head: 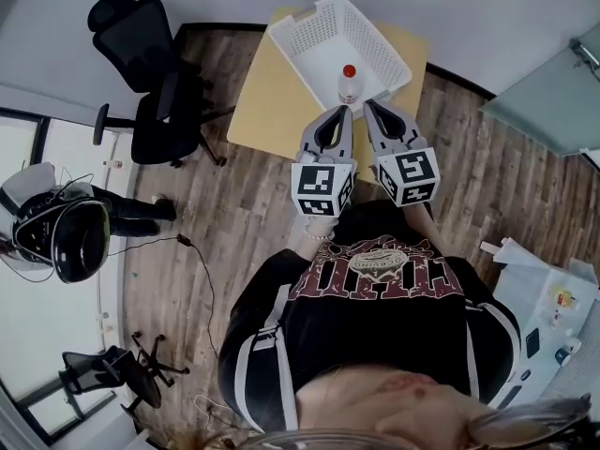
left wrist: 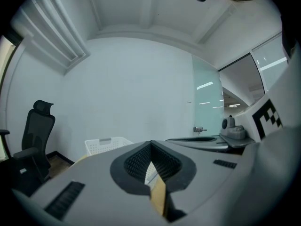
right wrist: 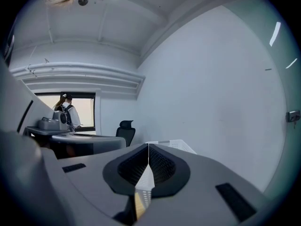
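While their jaws are pressed together on nothing, the left gripper and right gripper hover parallel, so both tips point at the small clear red-capped plastic bottle standing upright just ahead, by the white slotted plastic basket's near rim.

A black office chair is standing on the wood-plank floor near the wall. A thin black cable is trailing across the planks towards a rounded, glossy black helmet-like thing at the far left. A folded black stand is lying lower down. A frosted glass panel is leaning in at the right, and a person is standing beyond the window.
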The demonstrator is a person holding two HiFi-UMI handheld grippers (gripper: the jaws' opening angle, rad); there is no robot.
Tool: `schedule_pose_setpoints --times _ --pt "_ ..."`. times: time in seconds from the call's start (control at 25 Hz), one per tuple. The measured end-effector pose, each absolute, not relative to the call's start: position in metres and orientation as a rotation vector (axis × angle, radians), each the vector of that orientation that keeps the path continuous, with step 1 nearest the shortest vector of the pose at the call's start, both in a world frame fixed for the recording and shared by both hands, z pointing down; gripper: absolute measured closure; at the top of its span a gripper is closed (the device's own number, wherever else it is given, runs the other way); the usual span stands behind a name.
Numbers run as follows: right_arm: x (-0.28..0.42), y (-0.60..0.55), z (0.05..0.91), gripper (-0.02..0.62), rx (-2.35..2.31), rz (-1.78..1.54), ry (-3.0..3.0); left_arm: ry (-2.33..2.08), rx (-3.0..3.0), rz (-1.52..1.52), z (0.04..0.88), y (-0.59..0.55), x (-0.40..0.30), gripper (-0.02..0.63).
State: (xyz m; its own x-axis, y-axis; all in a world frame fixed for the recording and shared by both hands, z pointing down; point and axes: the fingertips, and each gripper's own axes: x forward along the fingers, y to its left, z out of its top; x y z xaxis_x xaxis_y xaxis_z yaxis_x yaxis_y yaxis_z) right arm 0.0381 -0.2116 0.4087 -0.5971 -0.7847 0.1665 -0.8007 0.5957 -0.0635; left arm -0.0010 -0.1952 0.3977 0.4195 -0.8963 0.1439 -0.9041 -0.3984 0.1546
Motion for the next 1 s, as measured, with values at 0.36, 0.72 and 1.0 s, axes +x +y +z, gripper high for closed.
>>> schedule_pose_setpoints --times 0.36,0.72,1.0 --pt "0.028 -0.244 0.422 0.577 1.418 0.201 -2.620 -1.516 2.507 0.072 0.404 -0.221 -0.016 0.559" --pt "0.018 -0.258 0.433 0.577 1.456 0.221 -2.576 -1.487 2.508 0.085 0.411 -0.231 -0.032 0.558" --pt "0.018 -0.276 0.453 0.577 1.446 0.230 -2.513 -1.503 2.485 0.078 0.413 -0.233 -0.042 0.558"
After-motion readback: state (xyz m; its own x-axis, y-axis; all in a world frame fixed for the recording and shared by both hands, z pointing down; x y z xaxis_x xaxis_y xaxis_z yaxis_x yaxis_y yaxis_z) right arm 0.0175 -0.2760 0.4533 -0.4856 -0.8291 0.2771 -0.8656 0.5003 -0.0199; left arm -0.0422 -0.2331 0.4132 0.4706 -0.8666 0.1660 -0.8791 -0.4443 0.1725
